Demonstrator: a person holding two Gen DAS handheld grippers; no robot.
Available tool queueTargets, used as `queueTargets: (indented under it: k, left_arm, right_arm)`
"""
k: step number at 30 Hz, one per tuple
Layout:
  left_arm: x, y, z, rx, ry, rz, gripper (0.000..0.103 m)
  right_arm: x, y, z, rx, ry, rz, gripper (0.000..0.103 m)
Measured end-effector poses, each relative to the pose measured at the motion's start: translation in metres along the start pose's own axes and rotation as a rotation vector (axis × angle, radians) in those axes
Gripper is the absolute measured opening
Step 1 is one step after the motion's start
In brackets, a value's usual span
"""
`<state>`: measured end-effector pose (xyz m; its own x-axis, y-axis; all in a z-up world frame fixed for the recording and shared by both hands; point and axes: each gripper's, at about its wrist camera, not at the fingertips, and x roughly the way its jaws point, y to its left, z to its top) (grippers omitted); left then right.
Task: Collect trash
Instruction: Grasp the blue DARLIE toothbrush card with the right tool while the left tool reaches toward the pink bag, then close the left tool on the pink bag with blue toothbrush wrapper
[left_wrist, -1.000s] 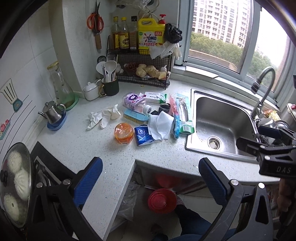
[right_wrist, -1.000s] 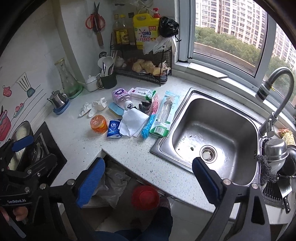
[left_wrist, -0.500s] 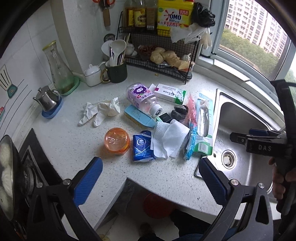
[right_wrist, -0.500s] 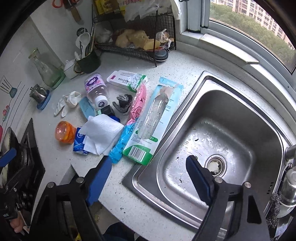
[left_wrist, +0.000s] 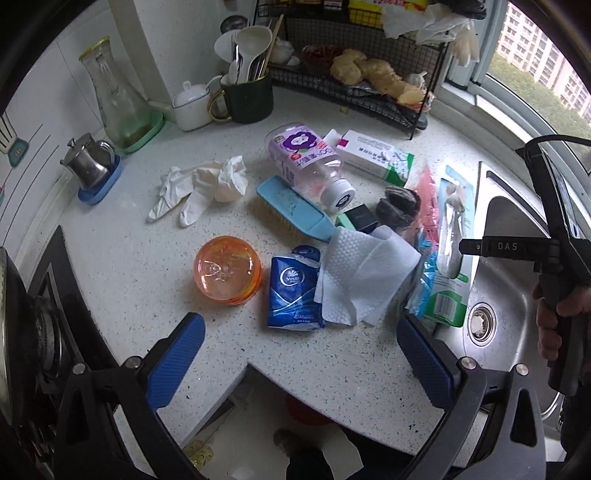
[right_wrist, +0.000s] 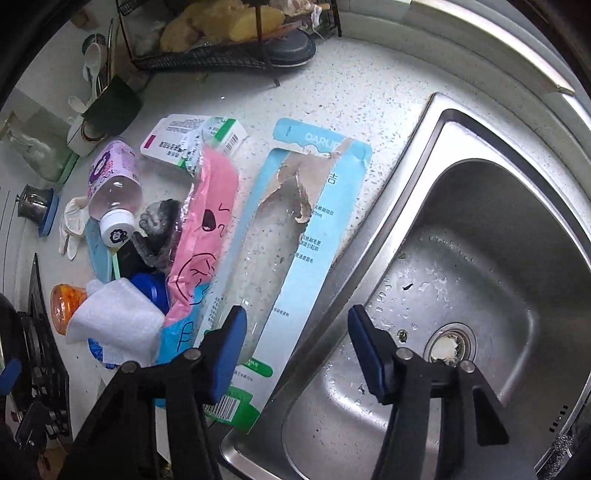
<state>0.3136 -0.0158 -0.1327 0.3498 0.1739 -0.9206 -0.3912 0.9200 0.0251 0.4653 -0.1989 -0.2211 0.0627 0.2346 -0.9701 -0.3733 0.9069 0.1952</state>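
Note:
Trash lies in a heap on the white counter (left_wrist: 122, 258). A torn light-blue toothbrush package (right_wrist: 291, 236) lies along the sink edge; it also shows in the left wrist view (left_wrist: 452, 236). Beside it are a pink and blue plastic bag (right_wrist: 201, 243), a white paper towel (left_wrist: 364, 273), a blue tissue pack (left_wrist: 293, 293), an orange plastic lid (left_wrist: 228, 270), a purple-labelled bottle (left_wrist: 306, 162) and crumpled white gloves (left_wrist: 199, 186). My right gripper (right_wrist: 295, 350) is open, low over the package's near end. My left gripper (left_wrist: 301, 362) is open above the counter's front edge.
The steel sink (right_wrist: 480, 280) is to the right of the heap. A blue scrub brush (left_wrist: 293, 208), a white and green box (left_wrist: 376, 157), a wire rack (left_wrist: 354, 85), a dark utensil mug (left_wrist: 247, 98), a glass carafe (left_wrist: 114, 103) and a small kettle (left_wrist: 90, 164) stand behind. The stove (left_wrist: 40, 332) is at left.
Both grippers have moved forward and down toward the counter. The right one has closed in on the toothbrush package by the sink. Both stay open.

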Motion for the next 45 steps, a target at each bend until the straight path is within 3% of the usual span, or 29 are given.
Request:
queueTargets:
  k: [3, 6, 9, 12, 15, 26, 37, 41, 45]
  left_arm:
    - [0.007, 0.002, 0.002, -0.011, 0.008, 0.005, 0.103]
    - [0.012, 0.004, 0.002, -0.025, 0.019, 0.003, 0.103]
    - [0.016, 0.004, 0.003, -0.037, 0.026, 0.002, 0.103]
    - [0.017, 0.004, 0.002, -0.042, 0.027, -0.001, 0.103]
    - [0.018, 0.003, 0.001, -0.039, 0.03, 0.002, 0.103]
    - [0.02, 0.005, -0.001, -0.056, 0.048, -0.001, 0.103]
    - [0.021, -0.035, 0.01, 0.023, 0.043, -0.114, 0.103]
    - [0.031, -0.059, 0.007, 0.042, 0.079, -0.177, 0.103]
    - [0.043, -0.087, 0.005, 0.09, 0.102, -0.187, 0.102]
  right_arm:
    - [0.004, 0.004, 0.003, -0.011, 0.013, 0.01, 0.04]
    - [0.0, 0.009, 0.004, -0.044, 0.006, -0.035, 0.04]
    - [-0.002, 0.009, 0.011, -0.047, 0.003, -0.023, 0.04]
    - [0.002, 0.018, 0.021, -0.091, 0.013, -0.032, 0.028]
    - [0.006, 0.021, 0.022, -0.086, 0.04, 0.032, 0.028]
    - [-0.003, 0.032, 0.022, -0.115, 0.004, 0.039, 0.022]
    - [-0.064, 0.002, 0.023, -0.086, -0.079, 0.05, 0.019]
    - [-0.066, -0.019, 0.013, -0.06, -0.093, 0.048, 0.019]
    - [-0.062, -0.04, -0.001, -0.021, -0.093, 0.048, 0.019]
